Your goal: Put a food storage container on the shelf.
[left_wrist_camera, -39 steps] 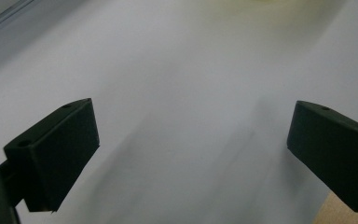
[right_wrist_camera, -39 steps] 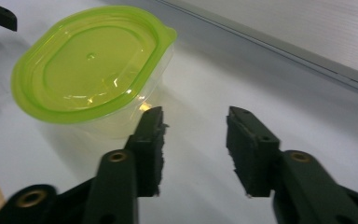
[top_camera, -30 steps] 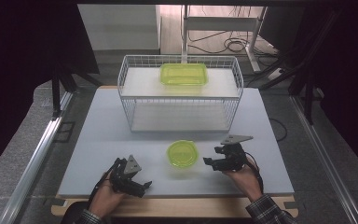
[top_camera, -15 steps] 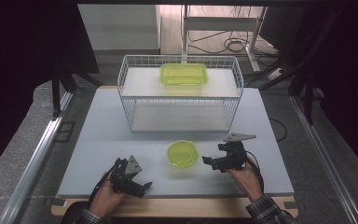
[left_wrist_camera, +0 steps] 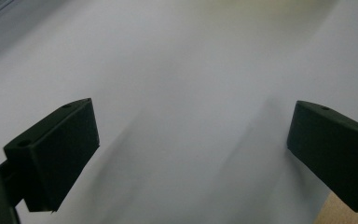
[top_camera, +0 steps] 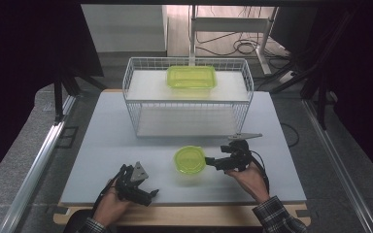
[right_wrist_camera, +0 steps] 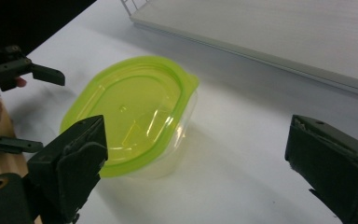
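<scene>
A small oval clear container with a lime-green lid (top_camera: 190, 160) sits on the white table (top_camera: 107, 141) near the front. My right gripper (top_camera: 210, 160) is level with it, just to its right, pointing at it. In the right gripper view the container (right_wrist_camera: 130, 112) lies ahead of the left jaw; the right gripper (right_wrist_camera: 196, 154) is open, its jaws have just been opening, and no pad presses on the container. My left gripper (top_camera: 150, 194) rests low at the front left, open; in its own view the left gripper (left_wrist_camera: 191, 149) has only bare table between its jaws.
A white wire rack (top_camera: 187, 99) stands at the back middle of the table. A rectangular green-lidded container (top_camera: 191, 76) is on its upper shelf. The wooden front edge (top_camera: 184, 216) runs below both hands. The other hand's gripper (right_wrist_camera: 23, 70) appears far left in the right gripper view.
The right gripper has edged slightly toward the small container and its jaws stand wider. The container and the left gripper have stayed put.
</scene>
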Demonstrator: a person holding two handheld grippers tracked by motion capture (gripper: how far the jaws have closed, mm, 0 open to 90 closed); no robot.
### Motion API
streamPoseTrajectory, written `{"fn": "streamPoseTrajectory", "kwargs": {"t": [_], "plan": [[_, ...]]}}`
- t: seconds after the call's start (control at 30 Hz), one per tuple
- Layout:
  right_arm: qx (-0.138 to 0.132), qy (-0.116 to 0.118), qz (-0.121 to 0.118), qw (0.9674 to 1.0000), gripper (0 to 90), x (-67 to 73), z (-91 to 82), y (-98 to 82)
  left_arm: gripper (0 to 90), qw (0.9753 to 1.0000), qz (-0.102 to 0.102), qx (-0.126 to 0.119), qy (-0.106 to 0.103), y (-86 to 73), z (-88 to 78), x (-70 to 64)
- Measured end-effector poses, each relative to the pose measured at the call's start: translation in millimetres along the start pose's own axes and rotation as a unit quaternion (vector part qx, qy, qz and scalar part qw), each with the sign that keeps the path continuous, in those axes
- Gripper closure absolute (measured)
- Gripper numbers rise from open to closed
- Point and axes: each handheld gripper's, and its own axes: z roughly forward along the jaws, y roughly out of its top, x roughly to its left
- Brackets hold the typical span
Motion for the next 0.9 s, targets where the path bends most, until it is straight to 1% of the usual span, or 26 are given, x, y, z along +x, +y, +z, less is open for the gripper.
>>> {"fn": "streamPoseTrajectory", "kwargs": {"t": [0.07,0.2,0.27,0.33,0.4,0.43,0.53,0.63,0.7,0.77,0.8,0.83,0.87,0.9], "plan": [[0.006,0.007,0.006,0.9999,7.2,-1.0,0.9,2.8,1.8,1.0000,0.000,0.000,0.000,0.1,0.0,0.0],[0.012,0.014,0.018,0.9997,16.4,-2.2,1.8,7.4,1.9,1.0000,0.001,0.001,0.000,0.4,0.4,-0.5],[0.013,0.024,0.024,0.9993,22.1,-3.4,2.4,9.0,1.8,1.0000,0.001,0.001,0.000,0.5,0.5,-0.6],[0.013,0.040,0.037,0.9984,28.5,-6.1,4.0,10.9,1.8,1.0000,0.001,0.001,0.000,0.4,0.5,-0.5],[0.015,0.054,0.050,0.9972,33.9,-8.8,7.0,12.5,1.9,1.0000,0.001,0.001,0.000,0.3,0.5,-0.5],[0.015,0.058,0.056,0.9967,36.3,-9.4,8.3,13.2,1.9,1.0000,0.002,0.001,0.000,0.2,0.4,-0.5],[0.030,0.072,0.075,0.9941,43.8,-12.1,16.2,15.3,1.9,1.0000,0.002,0.001,-0.001,0.2,0.2,-0.6],[0.043,0.076,0.085,0.9925,50.3,-13.5,23.9,15.2,1.9,1.0000,0.003,0.001,-0.001,0.1,0.2,-0.6],[0.047,0.079,0.096,0.9911,54.6,-15.8,27.3,14.8,2.0,1.0000,0.004,0.002,-0.001,0.1,0.2,-0.7],[0.049,0.090,0.108,0.9889,58.3,-18.7,29.4,14.5,2.0,1.0000,0.004,0.002,-0.002,0.1,0.3,-0.9],[0.052,0.097,0.118,0.9869,60.1,-20.6,30.8,14.3,2.0,1.0000,0.005,0.002,-0.002,0.1,0.4,-1.0],[0.052,0.100,0.123,0.9861,62.1,-21.6,31.9,14.0,2.0,1.0000,0.005,0.003,-0.002,0.2,0.6,-1.1],[0.056,0.104,0.129,0.9846,63.8,-22.9,33.7,13.4,2.0,1.0000,0.006,0.004,-0.002,0.2,0.6,-1.2],[0.056,0.104,0.129,0.9846,63.8,-22.9,33.7,13.4,2.0,1.0000,0.006,0.004,-0.002,0.2,0.6,-1.2]]}}
